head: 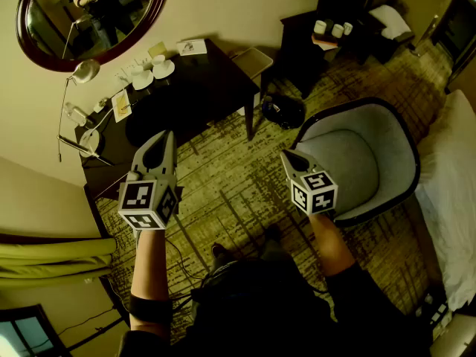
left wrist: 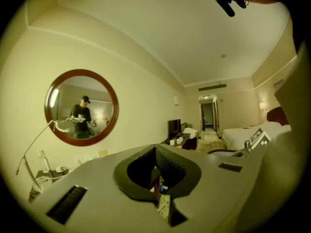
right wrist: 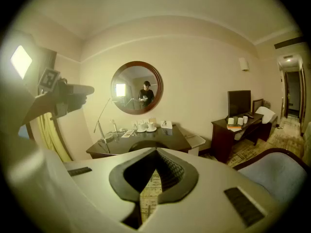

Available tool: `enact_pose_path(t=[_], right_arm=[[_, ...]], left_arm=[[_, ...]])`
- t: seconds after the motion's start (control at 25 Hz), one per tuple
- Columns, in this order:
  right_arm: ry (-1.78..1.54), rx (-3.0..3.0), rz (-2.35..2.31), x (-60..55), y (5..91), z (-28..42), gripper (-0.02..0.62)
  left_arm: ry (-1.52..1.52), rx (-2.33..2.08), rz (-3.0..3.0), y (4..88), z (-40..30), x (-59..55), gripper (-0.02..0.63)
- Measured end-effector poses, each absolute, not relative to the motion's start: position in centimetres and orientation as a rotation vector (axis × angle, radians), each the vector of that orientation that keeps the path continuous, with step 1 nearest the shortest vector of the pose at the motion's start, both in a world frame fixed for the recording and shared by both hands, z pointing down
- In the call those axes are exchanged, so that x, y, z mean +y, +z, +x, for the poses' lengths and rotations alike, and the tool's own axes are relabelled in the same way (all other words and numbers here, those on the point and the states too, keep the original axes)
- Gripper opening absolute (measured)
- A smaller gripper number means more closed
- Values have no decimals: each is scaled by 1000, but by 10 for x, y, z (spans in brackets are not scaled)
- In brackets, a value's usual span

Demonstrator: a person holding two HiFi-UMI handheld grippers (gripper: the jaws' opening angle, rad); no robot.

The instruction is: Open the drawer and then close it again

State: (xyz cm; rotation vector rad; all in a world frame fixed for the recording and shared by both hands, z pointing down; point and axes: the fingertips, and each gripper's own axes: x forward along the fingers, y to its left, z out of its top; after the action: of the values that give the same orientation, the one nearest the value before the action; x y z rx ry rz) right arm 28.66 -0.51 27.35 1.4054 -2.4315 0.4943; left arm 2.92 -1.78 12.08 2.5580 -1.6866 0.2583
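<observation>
Hovering short of the dark tabletop (head: 201, 88), the left tongs (head: 162, 137) and right tongs (head: 287, 155) are both pressed together and hold nothing. The drawer presumably sits under the tabletop's front edge, but no view shows its face or handle, so the task looks unstarted. Reaching blind into that dim front could miss the pull. A hard tug could rattle the cups (head: 152, 71) and lamp (head: 85, 71) on the tabletop.
</observation>
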Motion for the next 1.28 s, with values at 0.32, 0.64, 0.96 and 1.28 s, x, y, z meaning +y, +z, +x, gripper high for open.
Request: enact_pose_path(t=[0.32, 0.64, 0.96, 1.28], right_arm=[[418, -2467, 1376, -7, 275, 272, 6], [354, -2505, 1308, 3, 283, 247, 6], [377, -2500, 1237, 9, 303, 221, 6], [436, -2526, 1215, 0, 316, 174, 8]], left_arm=[[307, -1812, 2275, 219, -55, 38, 0], [341, -1931, 2086, 278, -111, 99, 0], [337, -1923, 2090, 283, -113, 106, 0], [370, -1879, 2167, 282, -119, 99, 0]])
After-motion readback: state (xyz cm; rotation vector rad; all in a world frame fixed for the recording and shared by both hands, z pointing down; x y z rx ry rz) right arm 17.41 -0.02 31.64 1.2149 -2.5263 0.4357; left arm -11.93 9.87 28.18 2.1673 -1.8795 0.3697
